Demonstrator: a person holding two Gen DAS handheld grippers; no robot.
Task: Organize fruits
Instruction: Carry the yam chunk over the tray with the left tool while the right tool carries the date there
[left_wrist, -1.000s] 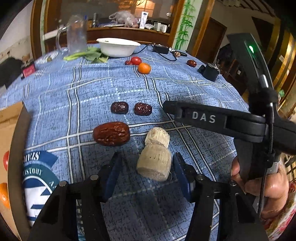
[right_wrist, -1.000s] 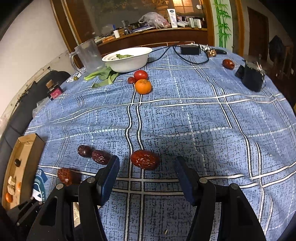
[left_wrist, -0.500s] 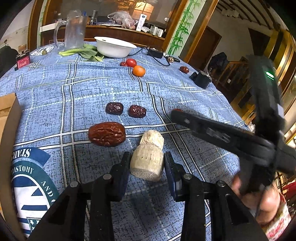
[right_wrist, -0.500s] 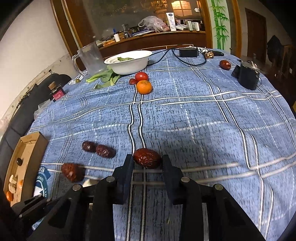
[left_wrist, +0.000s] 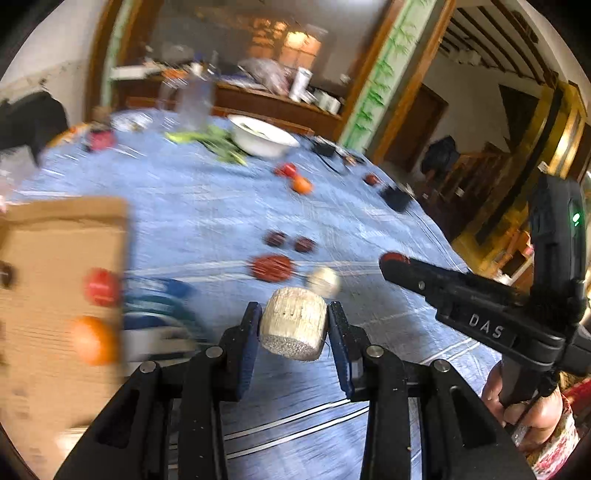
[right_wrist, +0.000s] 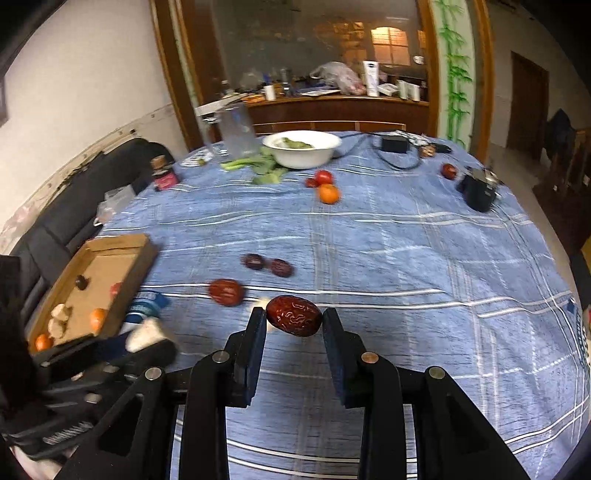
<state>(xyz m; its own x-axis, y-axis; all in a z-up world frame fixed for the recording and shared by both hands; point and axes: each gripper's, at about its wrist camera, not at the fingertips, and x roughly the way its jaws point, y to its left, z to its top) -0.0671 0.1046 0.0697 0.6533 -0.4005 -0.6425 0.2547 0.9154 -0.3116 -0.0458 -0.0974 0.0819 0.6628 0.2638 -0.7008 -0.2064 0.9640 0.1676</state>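
You hold left tool (left_wrist: 293, 325) clamped on pale root chunk (left_wrist: 293, 326), right tool (right_wrist: 294, 319) clamped on red date (right_wrist: 294, 315) — both lifted off desk (right_wrist: 388, 236), likely bound for cardboard tray (right_wrist: 110, 247) at left.

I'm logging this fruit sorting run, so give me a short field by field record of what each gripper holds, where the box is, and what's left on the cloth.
left gripper: shut on the pale beige chunk, lifted off the cloth
right gripper: shut on a red date, lifted
cardboard box: at the table's left edge, already holding oranges, pale pieces, a dark fruit and something red
blue tablecloth: one red date and two dark dates near the grippers
far end: orange, tomato, white bowl
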